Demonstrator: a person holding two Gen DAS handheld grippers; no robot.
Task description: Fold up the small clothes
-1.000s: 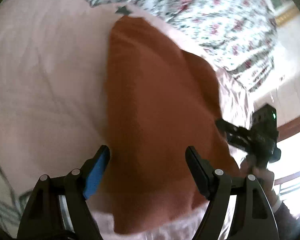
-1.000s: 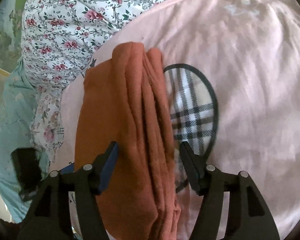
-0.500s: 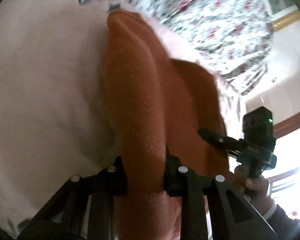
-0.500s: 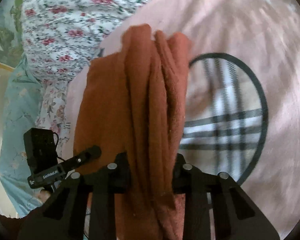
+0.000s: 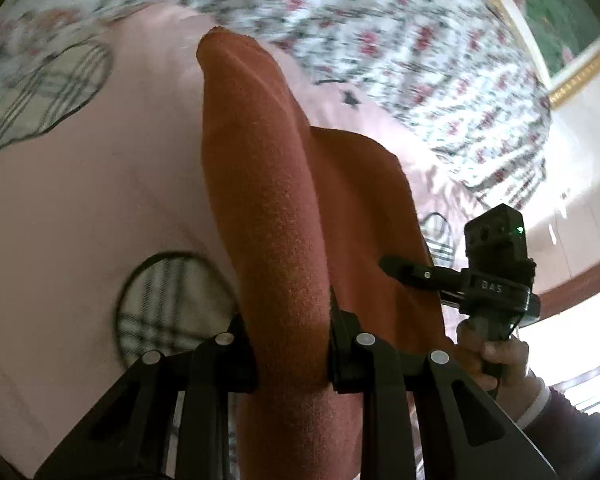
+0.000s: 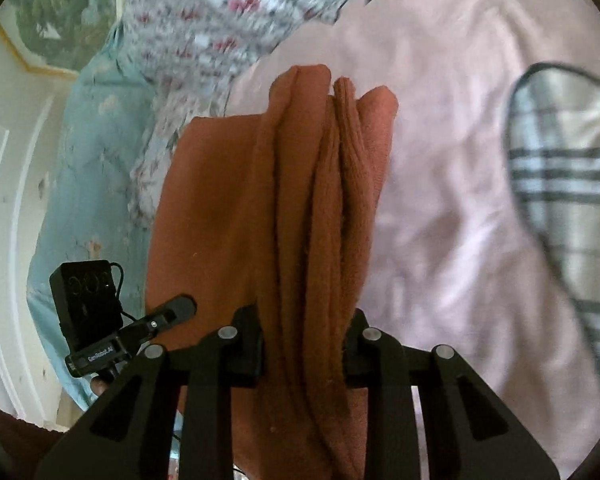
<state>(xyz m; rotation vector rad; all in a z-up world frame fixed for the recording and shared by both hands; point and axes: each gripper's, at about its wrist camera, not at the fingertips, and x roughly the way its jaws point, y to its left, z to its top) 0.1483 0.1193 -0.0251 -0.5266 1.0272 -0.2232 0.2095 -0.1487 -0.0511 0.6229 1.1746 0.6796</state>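
Observation:
A rust-orange cloth (image 5: pixel 268 184) hangs lifted off the pink bed sheet (image 5: pixel 80 184), bunched into thick folds. My left gripper (image 5: pixel 290 344) is shut on one bunched edge of it. In the right wrist view the same cloth (image 6: pixel 308 208) runs in several pleats between the pads of my right gripper (image 6: pixel 304 344), which is shut on it. Each view shows the other gripper beside the cloth: the right one (image 5: pixel 416 272) held in a hand, the left one (image 6: pixel 172 312) at lower left.
A floral quilt (image 5: pixel 400 52) lies along the far side of the bed. Plaid patches (image 6: pixel 568 184) are printed on the pink sheet. A light blue cover (image 6: pixel 92 152) and a white wall lie at the left. A framed picture (image 5: pixel 560 20) hangs behind.
Both grippers closed from open onto the orange cloth and lifted it off the sheet. They have carried it sideways over the bed, so the plaid patches shifted in view.

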